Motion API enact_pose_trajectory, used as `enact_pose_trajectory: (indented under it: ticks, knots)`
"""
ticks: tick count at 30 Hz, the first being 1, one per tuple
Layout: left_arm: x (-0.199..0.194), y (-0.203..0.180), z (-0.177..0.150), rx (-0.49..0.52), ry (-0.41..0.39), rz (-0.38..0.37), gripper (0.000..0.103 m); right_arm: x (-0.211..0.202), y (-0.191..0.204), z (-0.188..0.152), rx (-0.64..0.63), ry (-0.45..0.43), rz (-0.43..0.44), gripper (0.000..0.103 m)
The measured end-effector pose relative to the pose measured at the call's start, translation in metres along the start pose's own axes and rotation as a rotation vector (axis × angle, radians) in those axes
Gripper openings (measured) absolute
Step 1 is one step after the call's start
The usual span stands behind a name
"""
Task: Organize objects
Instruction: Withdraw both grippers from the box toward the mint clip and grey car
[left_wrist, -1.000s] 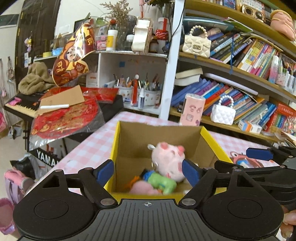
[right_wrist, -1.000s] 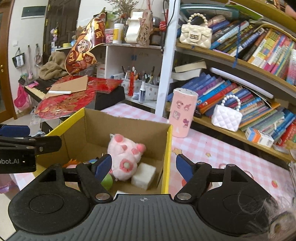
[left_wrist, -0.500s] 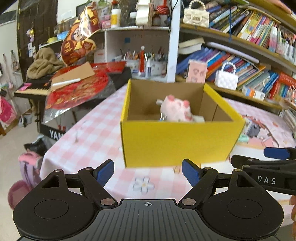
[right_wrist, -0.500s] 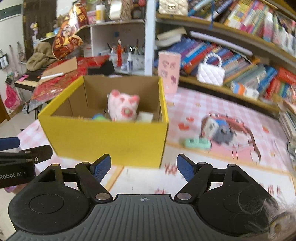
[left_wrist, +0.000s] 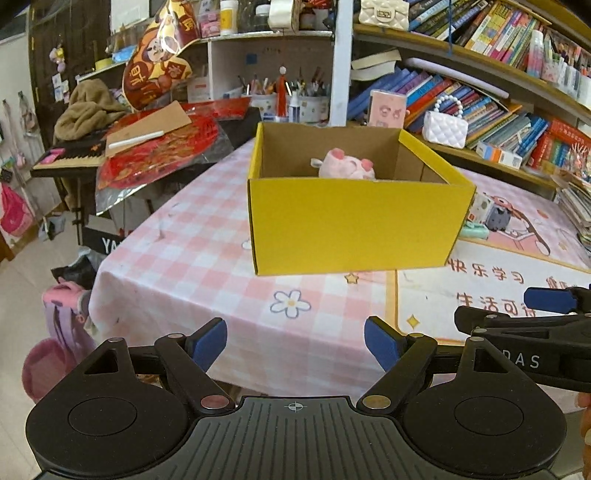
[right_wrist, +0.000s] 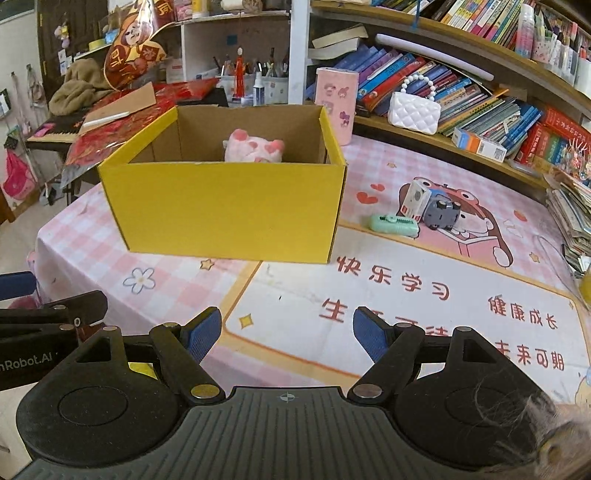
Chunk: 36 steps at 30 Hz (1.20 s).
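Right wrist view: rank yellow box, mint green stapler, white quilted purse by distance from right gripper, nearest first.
From the right gripper:
1. Yellow box, ahead-left on the table.
2. Mint green stapler, ahead-right on the mat.
3. White quilted purse, on the shelf behind.

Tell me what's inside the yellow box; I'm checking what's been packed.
Only a pink plush pig shows above the front wall of the box. That wall hides the box floor, so anything lower can't be seen.

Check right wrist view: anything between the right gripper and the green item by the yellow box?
Nothing stands there. Between the right gripper and the green item the right wrist view shows only bare printed mat.
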<state>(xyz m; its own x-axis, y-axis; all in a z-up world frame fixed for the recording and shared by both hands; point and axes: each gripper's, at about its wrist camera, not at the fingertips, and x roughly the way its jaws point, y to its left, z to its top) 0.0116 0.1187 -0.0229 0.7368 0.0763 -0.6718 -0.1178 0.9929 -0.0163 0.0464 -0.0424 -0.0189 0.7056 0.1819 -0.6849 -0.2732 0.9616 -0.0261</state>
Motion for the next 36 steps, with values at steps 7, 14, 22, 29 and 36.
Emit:
enact_pose_trajectory:
  ticks: [7, 14, 22, 29, 36]
  knots:
    - [-0.001, -0.007, -0.008, 0.014, 0.023, -0.039, 0.084, -0.010, -0.007, -0.013, 0.040, 0.013, -0.028, 0.077]
    - [0.000, -0.028, -0.011, 0.070, 0.036, -0.100, 0.084, -0.020, -0.025, -0.029, 0.103, 0.028, -0.090, 0.077]
    - [0.002, -0.059, -0.009, 0.167, 0.028, -0.165, 0.084, -0.031, -0.052, -0.039, 0.198, 0.024, -0.168, 0.078]
    - [0.012, -0.084, 0.000, 0.214, 0.026, -0.190, 0.084, -0.028, -0.078, -0.040, 0.248, 0.037, -0.215, 0.078]
    - [0.030, -0.123, 0.011, 0.253, 0.047, -0.229, 0.084, -0.021, -0.111, -0.035, 0.248, 0.052, -0.243, 0.078]
